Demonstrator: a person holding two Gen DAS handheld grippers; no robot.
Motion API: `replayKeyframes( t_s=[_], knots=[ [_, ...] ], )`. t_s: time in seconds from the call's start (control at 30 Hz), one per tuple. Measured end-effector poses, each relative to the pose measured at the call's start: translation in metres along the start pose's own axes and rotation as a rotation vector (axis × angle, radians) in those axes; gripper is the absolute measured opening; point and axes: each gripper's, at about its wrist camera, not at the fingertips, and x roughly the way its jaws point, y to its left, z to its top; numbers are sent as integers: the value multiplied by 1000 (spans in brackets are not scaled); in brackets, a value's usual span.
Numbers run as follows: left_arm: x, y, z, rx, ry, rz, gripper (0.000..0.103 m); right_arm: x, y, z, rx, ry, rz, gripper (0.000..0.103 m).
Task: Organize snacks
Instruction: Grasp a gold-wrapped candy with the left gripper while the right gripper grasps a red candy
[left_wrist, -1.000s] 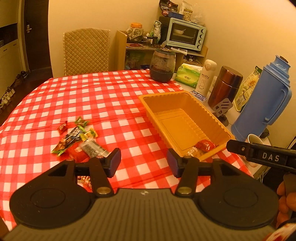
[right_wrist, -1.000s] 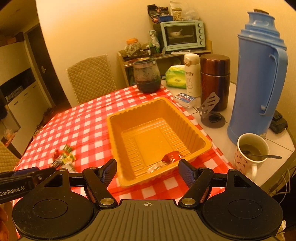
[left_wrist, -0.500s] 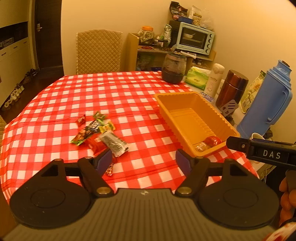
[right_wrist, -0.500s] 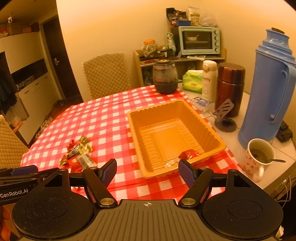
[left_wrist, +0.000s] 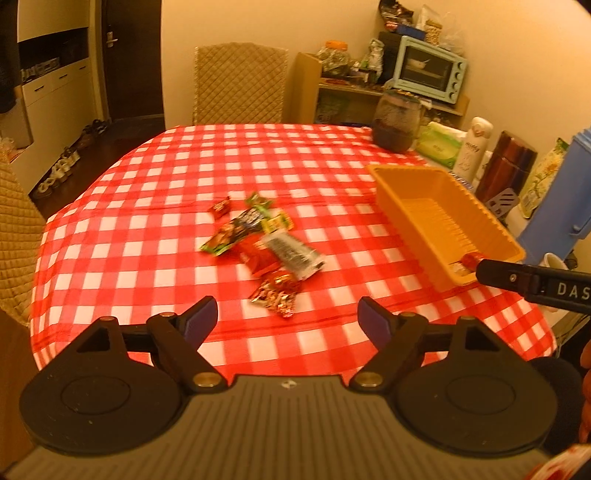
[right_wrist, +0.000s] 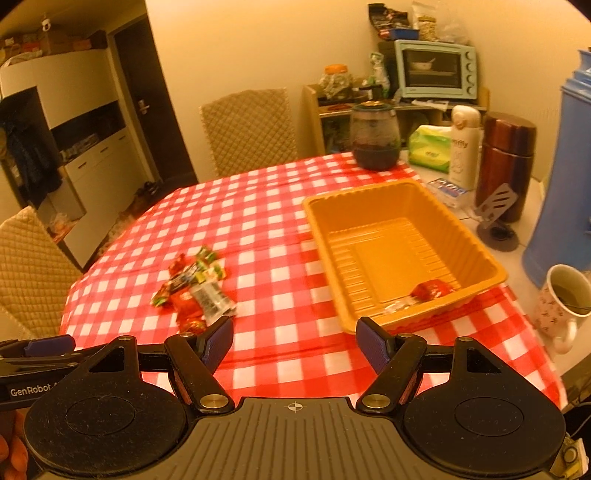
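Observation:
A pile of snack packets (left_wrist: 264, 245) lies on the red checked tablecloth, with a shiny red-gold packet (left_wrist: 275, 293) nearest me. The pile also shows in the right wrist view (right_wrist: 195, 291). An orange plastic tray (left_wrist: 391, 206) stands to the right and holds a red packet (right_wrist: 430, 288) and a clear wrapped candy (right_wrist: 397, 305) at its near end. My left gripper (left_wrist: 287, 320) is open and empty, hovering just short of the pile. My right gripper (right_wrist: 293, 339) is open and empty, in front of the tray (right_wrist: 325, 240).
A dark glass jar (right_wrist: 375, 136), a white bottle (right_wrist: 463, 146), a brown flask (right_wrist: 508, 158), a blue thermos (right_wrist: 561, 184) and a mug (right_wrist: 565, 304) stand behind and right of the tray. Padded chairs (left_wrist: 240, 86) stand around the table.
Both grippers have pulled back and turned left, so the snack pile now sits centred ahead of the left gripper. The left jaws have opened wider. Nothing on the table moved.

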Motion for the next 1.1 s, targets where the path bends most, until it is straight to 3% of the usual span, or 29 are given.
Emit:
replayKeyframes(
  t_s=[0.27,0.53,0.7,0.93,1.1],
  knots=[
    [23,19,-7,-8,21,15,81,29,15,-9,-30,39,42,73],
    [64,25,-16,43,54,-18,78,64,19,-18,-45,84,49,73],
    [95,24,-18,97,71,-29,75,87,17,-21,-41,113,50,63],
    [134,20,-15,183,79,-55,73,115,14,-25,-39,145,39,62],
    [152,19,-14,230,81,-80,66,127,14,-27,-39,156,36,62]
  ],
)
